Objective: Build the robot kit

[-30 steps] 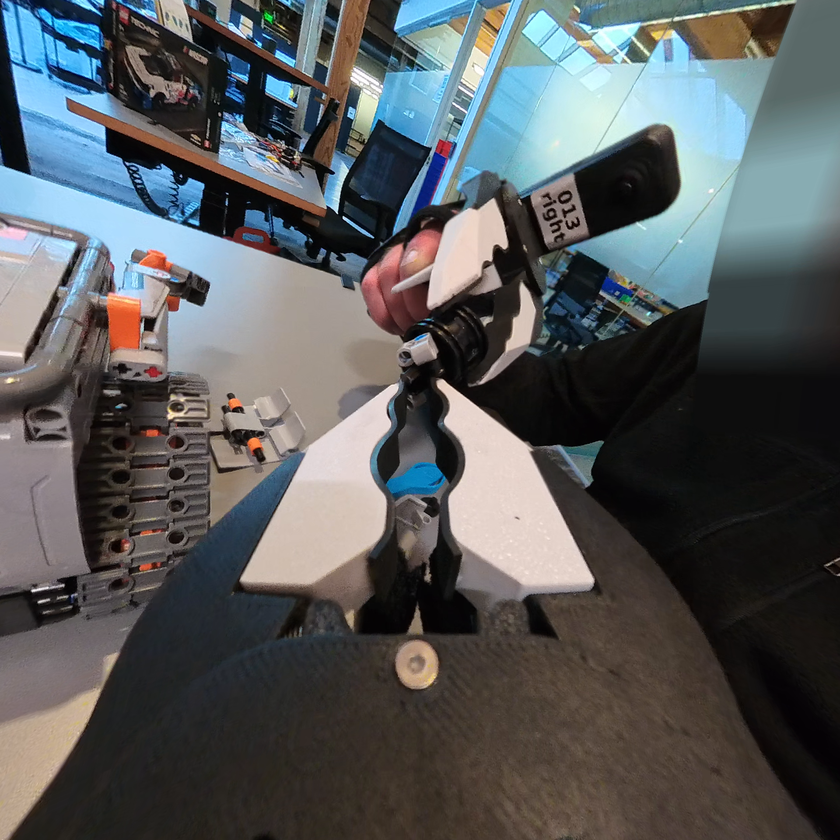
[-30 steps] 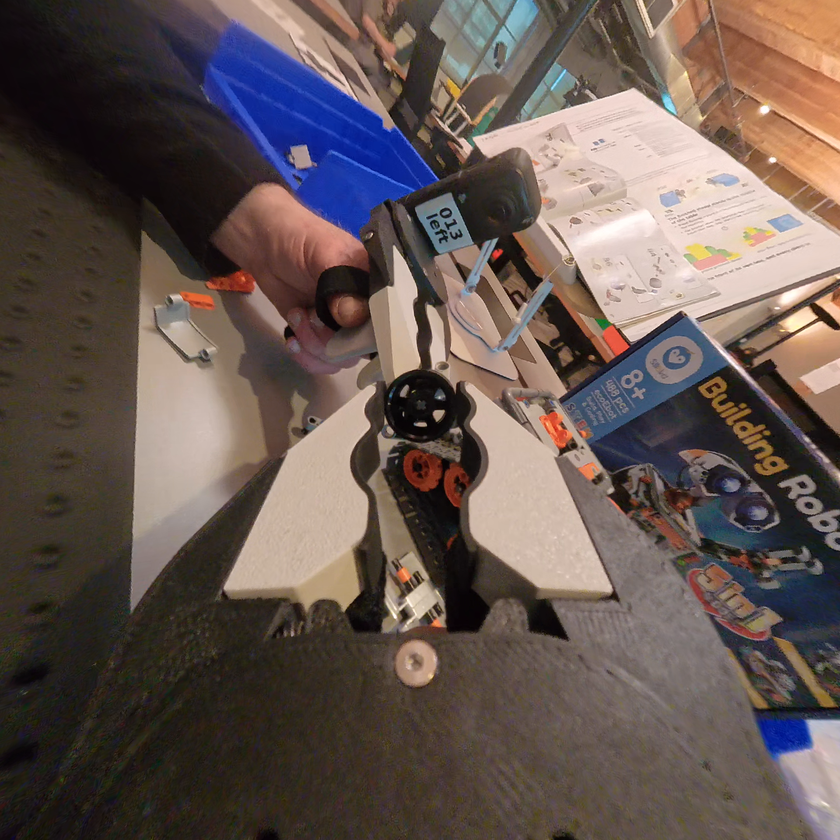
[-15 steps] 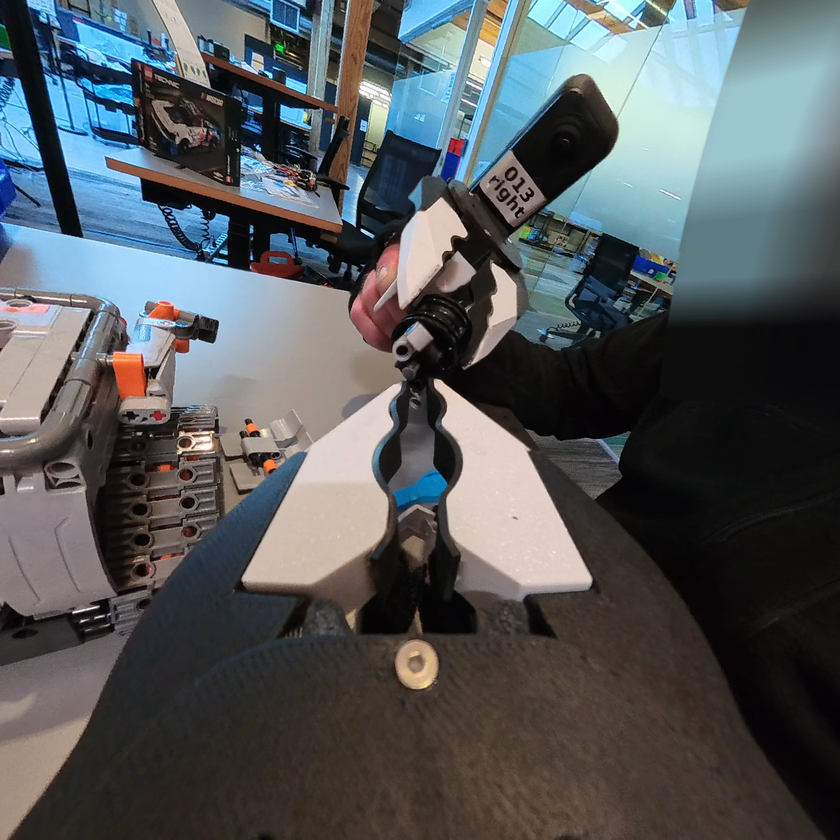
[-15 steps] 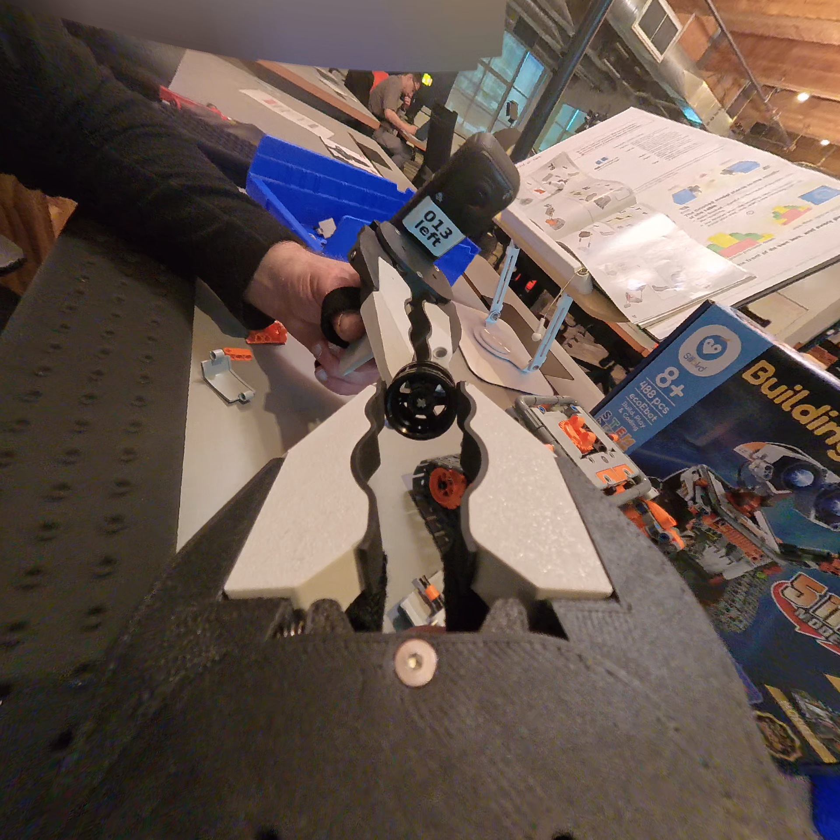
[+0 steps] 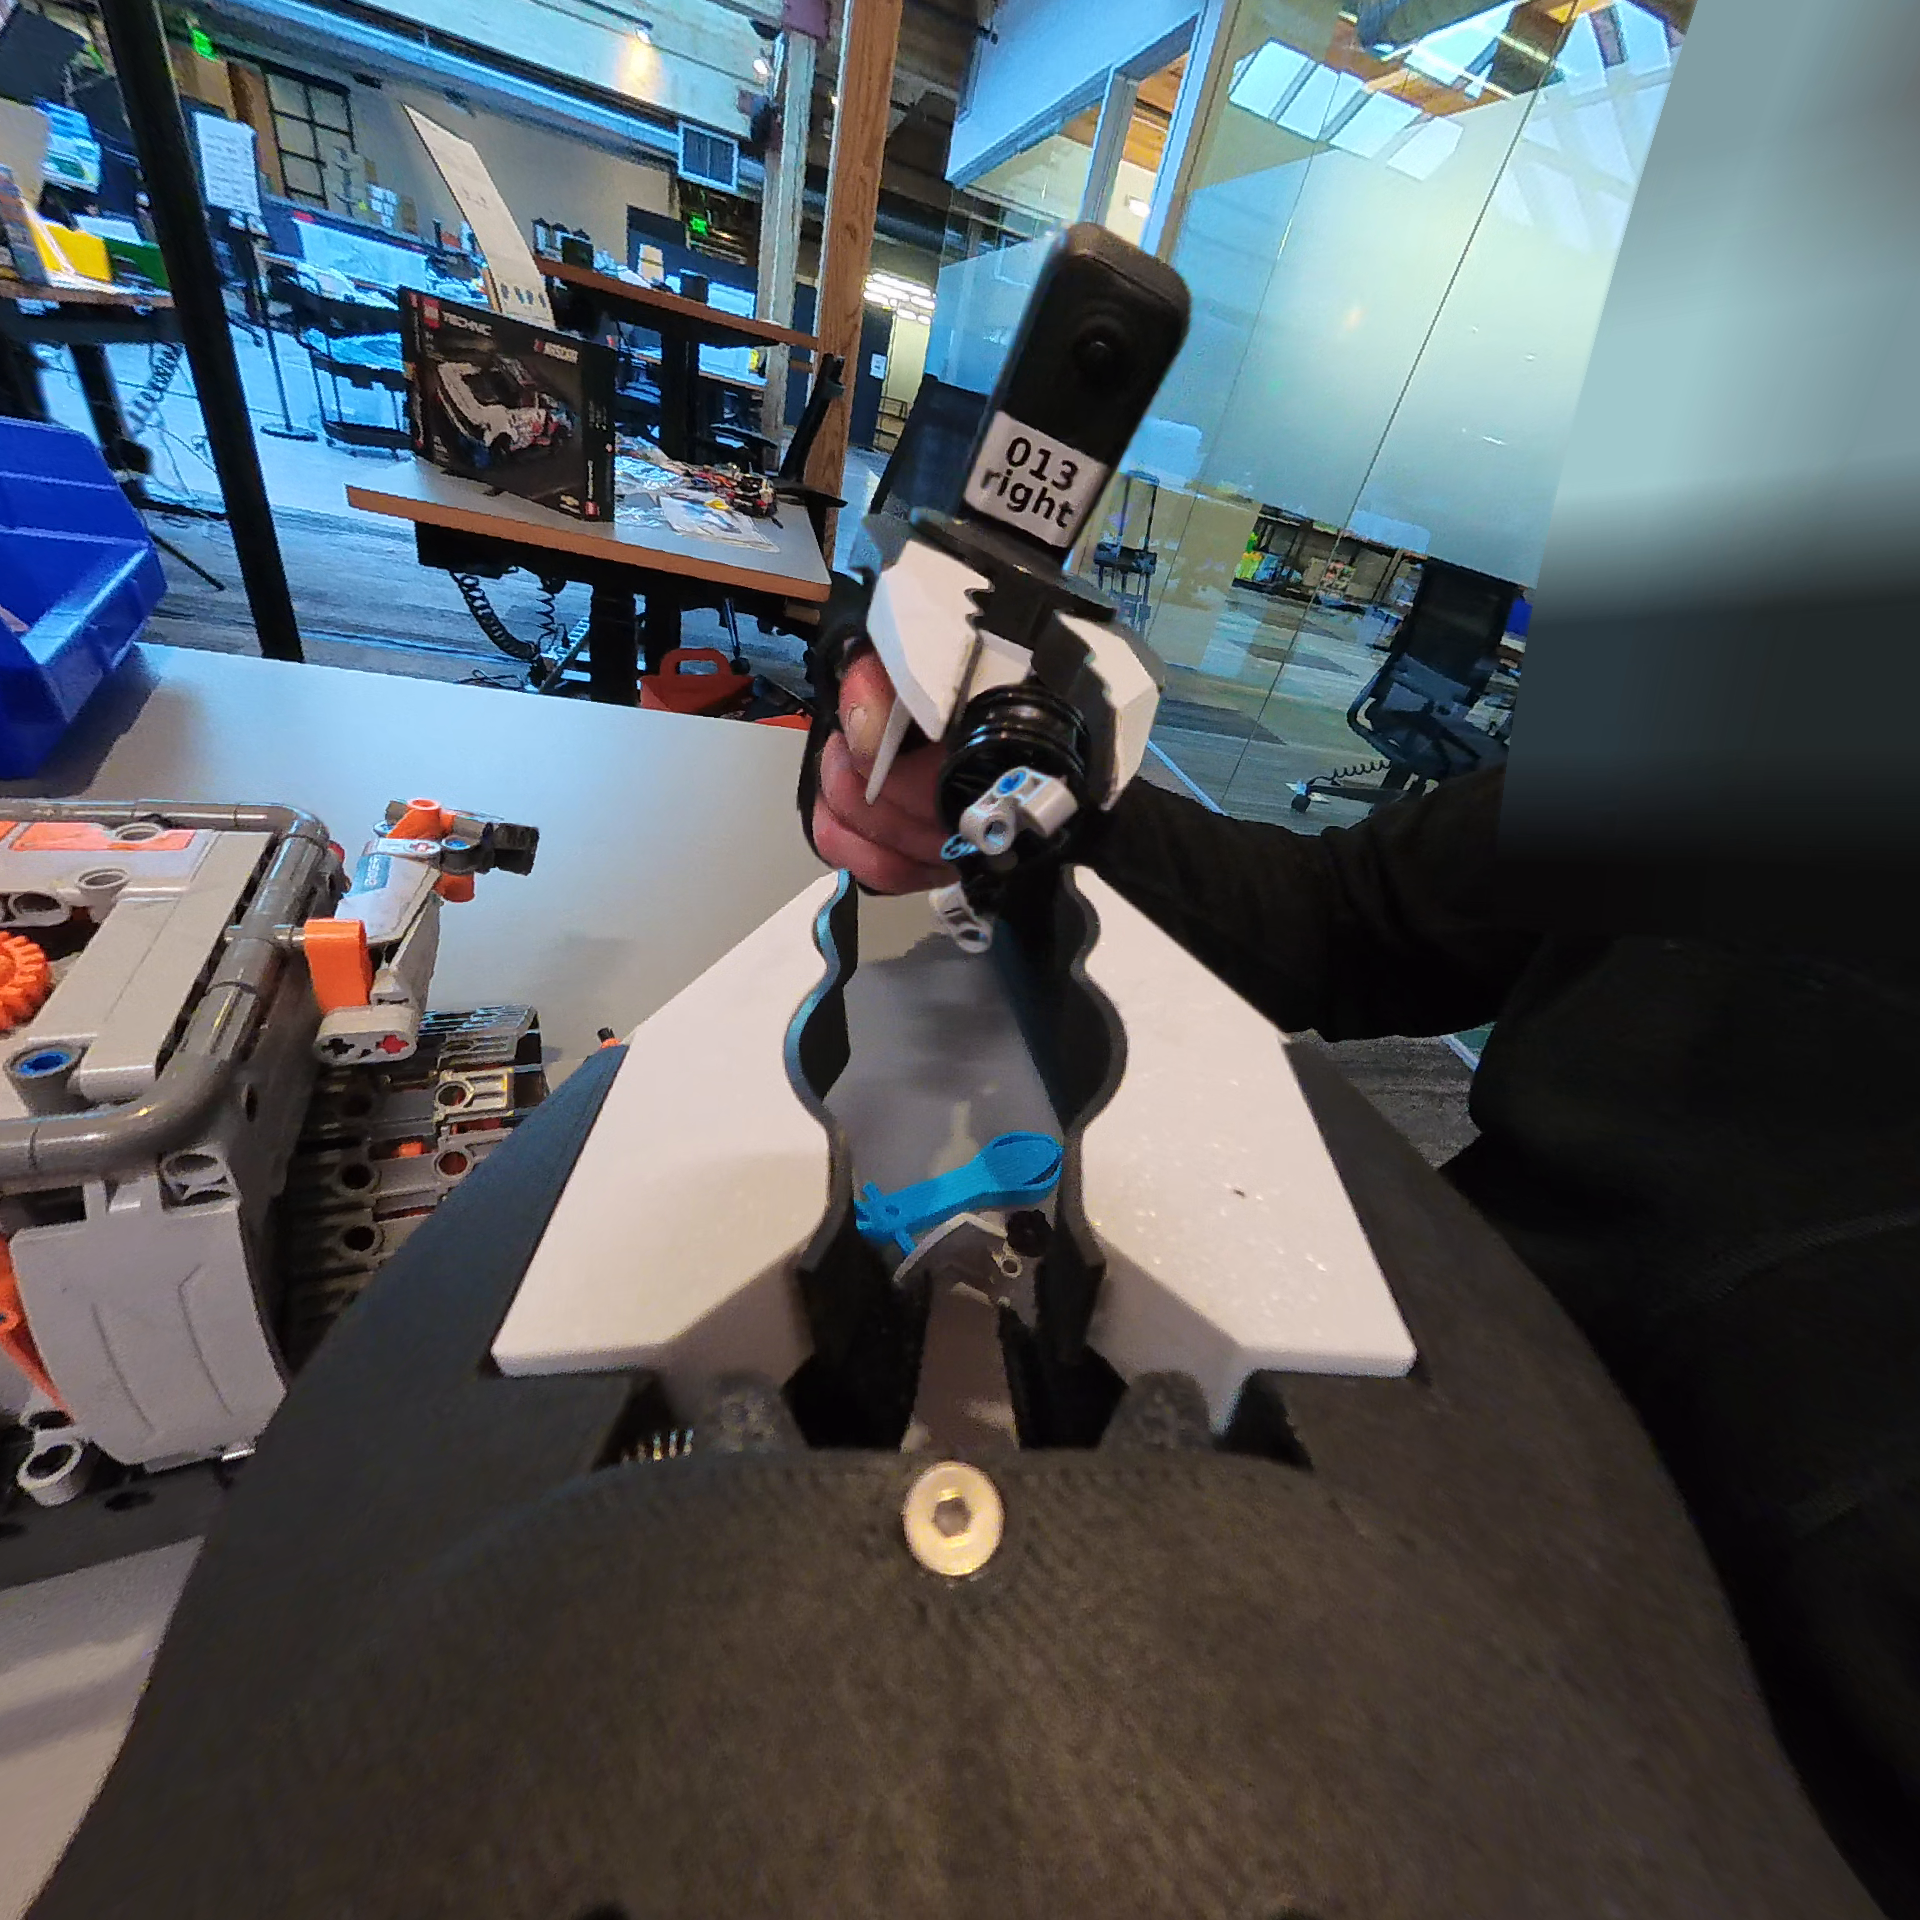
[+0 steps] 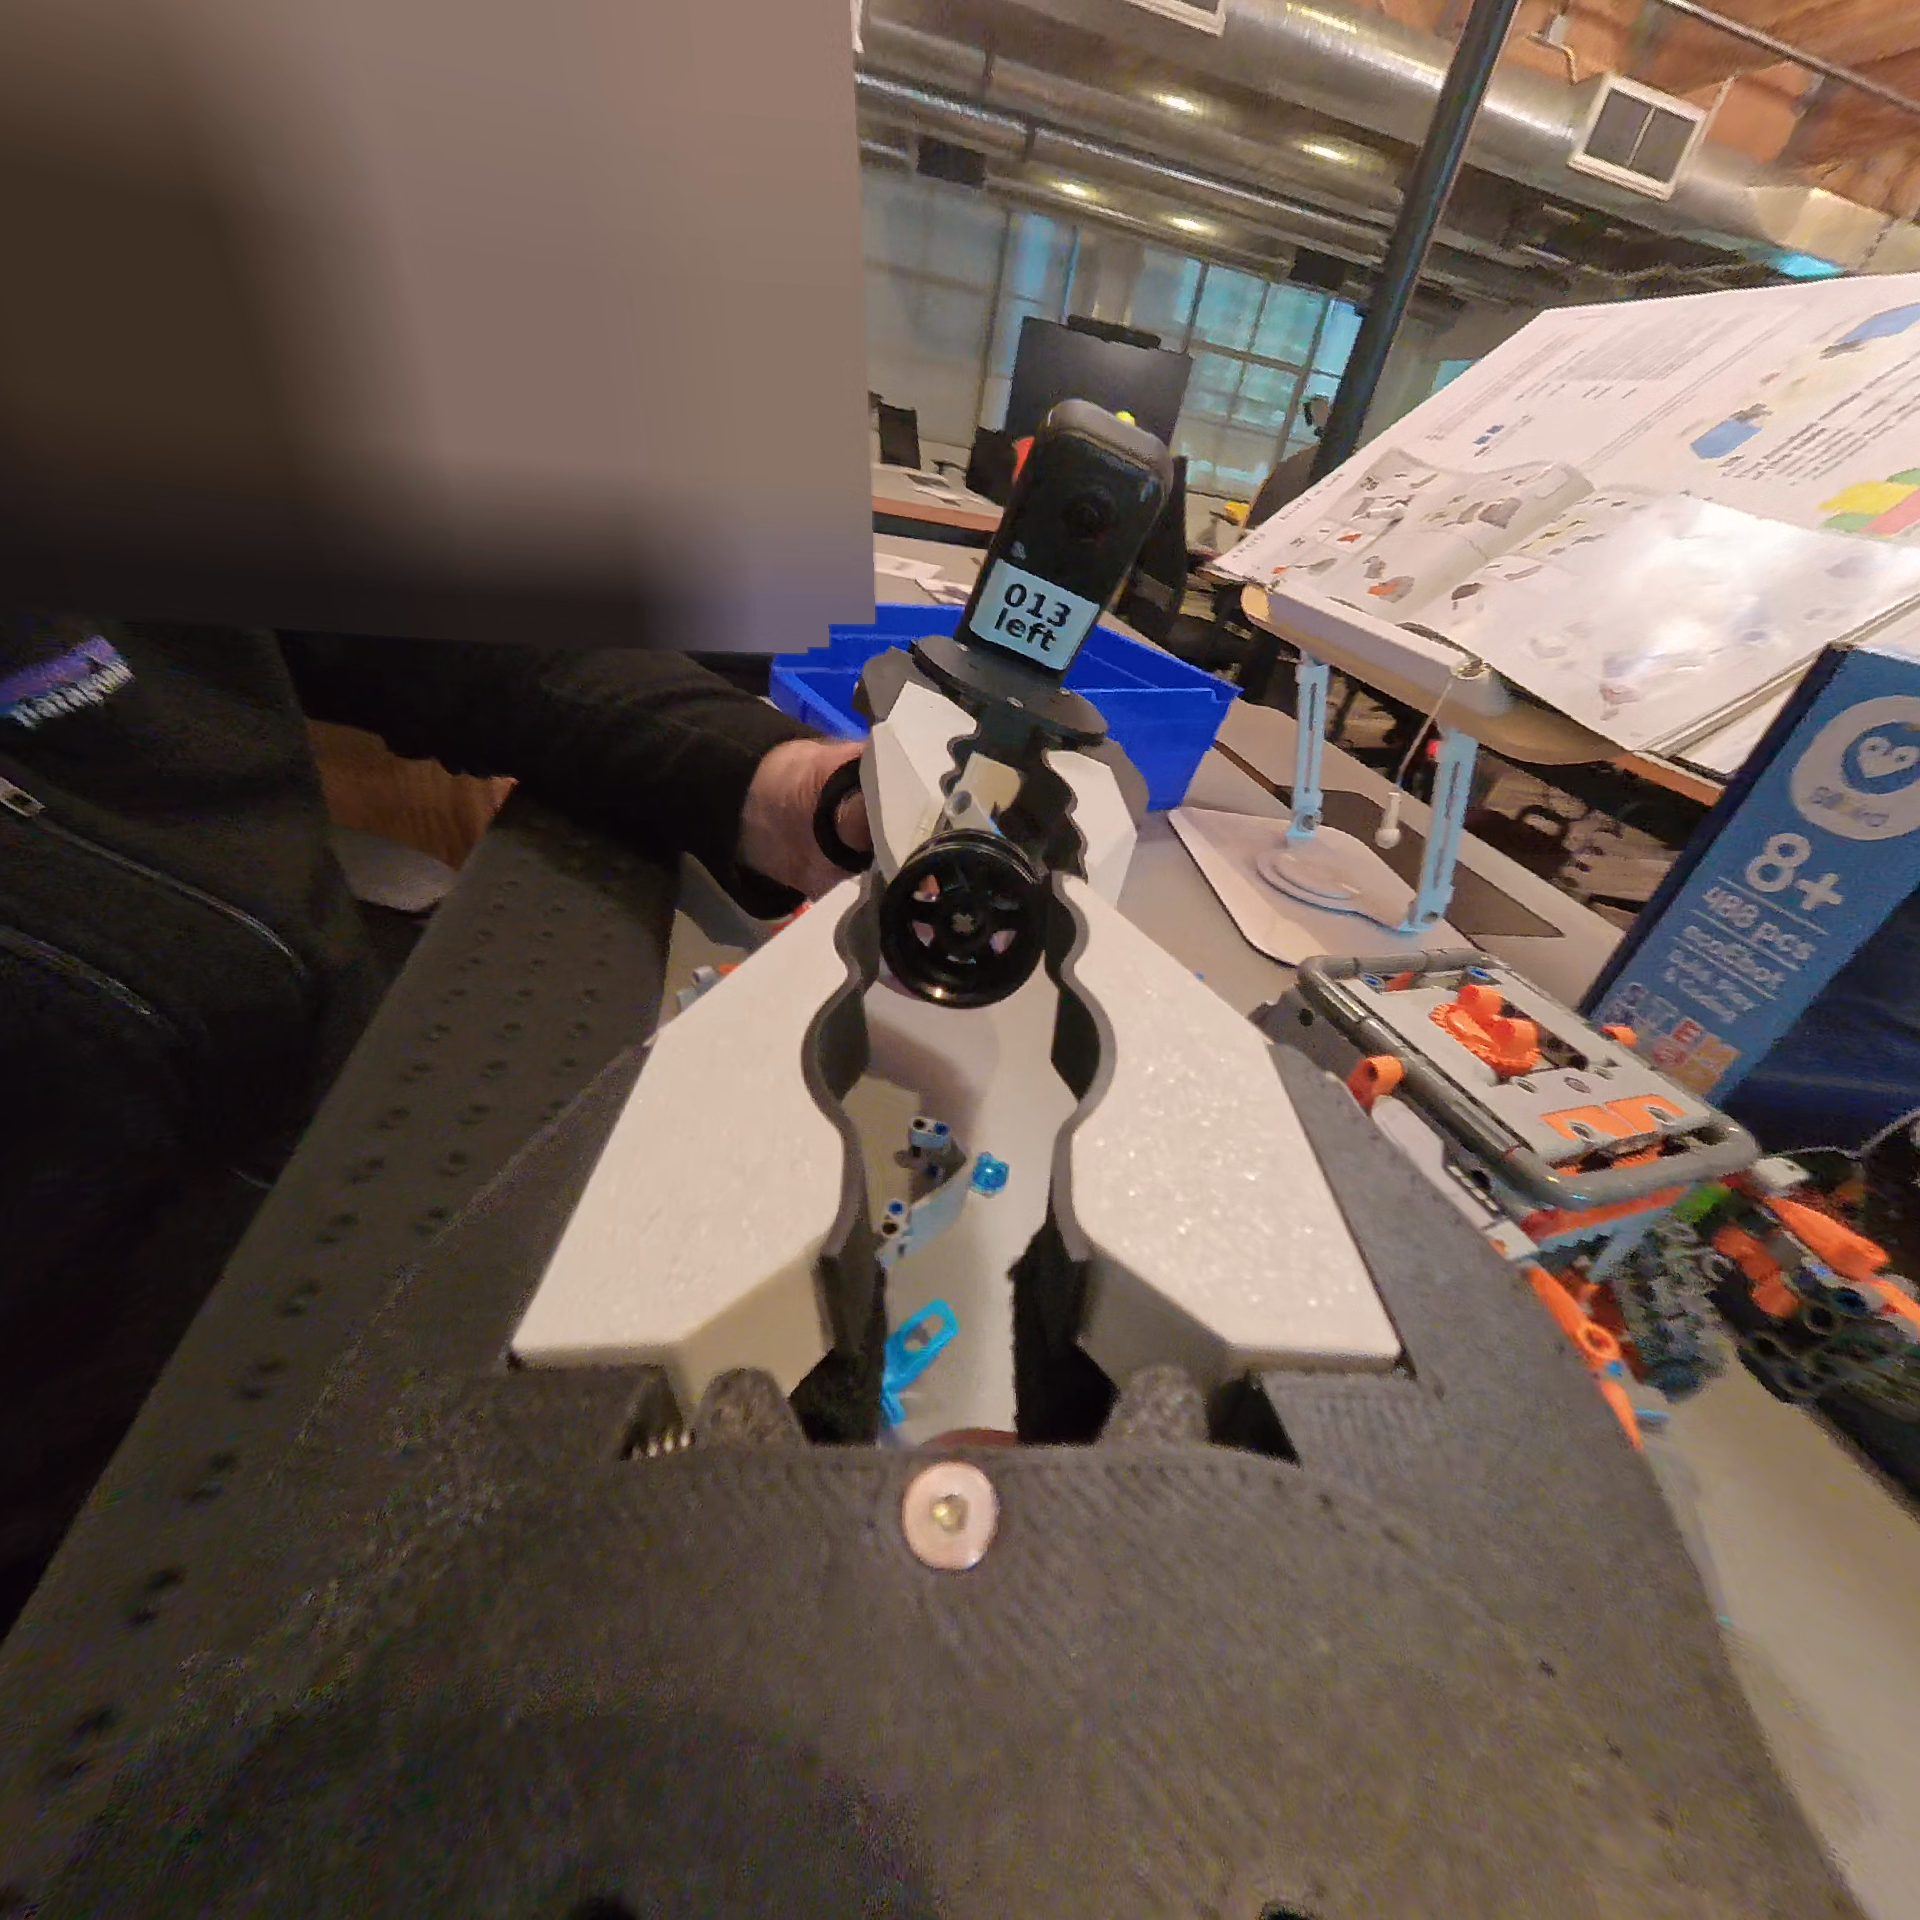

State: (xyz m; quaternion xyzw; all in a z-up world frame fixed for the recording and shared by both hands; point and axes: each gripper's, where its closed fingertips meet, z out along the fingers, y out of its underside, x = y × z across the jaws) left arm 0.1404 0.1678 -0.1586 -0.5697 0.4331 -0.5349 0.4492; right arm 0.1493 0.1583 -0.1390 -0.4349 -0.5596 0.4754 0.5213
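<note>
In the left wrist view, your left gripper (image 5: 951,894) has its jaws spread, pinching nothing. Just beyond their tips, the right gripper (image 5: 1023,717) clamps a black wheel (image 5: 1013,727) with a grey connector (image 5: 1013,805) on its hub.

In the right wrist view, your right gripper (image 6: 961,904) pinches that black wheel (image 6: 961,935) between its fingertips. It looks light, stiff and smooth-rimmed, so grip across the tread, not the small connector.
</note>
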